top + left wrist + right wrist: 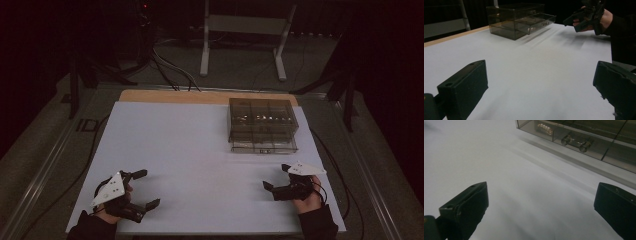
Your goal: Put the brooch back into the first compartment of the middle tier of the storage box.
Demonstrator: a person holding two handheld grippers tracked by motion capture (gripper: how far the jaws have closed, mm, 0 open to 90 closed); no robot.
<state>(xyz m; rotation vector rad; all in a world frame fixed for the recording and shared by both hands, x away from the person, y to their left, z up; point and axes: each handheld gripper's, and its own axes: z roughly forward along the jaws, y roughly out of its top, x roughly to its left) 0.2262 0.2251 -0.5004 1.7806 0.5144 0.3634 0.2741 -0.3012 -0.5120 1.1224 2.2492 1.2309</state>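
1. On the desk [190, 145]: a clear smoky plastic drawer box [262, 125], at the far right part, near the far edge.
2. Bottom drawer [264, 144] of that box: pulled out a little toward the near side, its handle [575, 142] facing the near edge.
3. Near left corner of the desk: left tool [143, 189], jaws wide apart, well apart from the box.
4. Near right of the desk: right tool [278, 177], jaws wide apart, in front of the box, close to the drawer front but not touching.
5. Behind the desk, on the floor: a metal stand [245, 30] and cables [167, 67].
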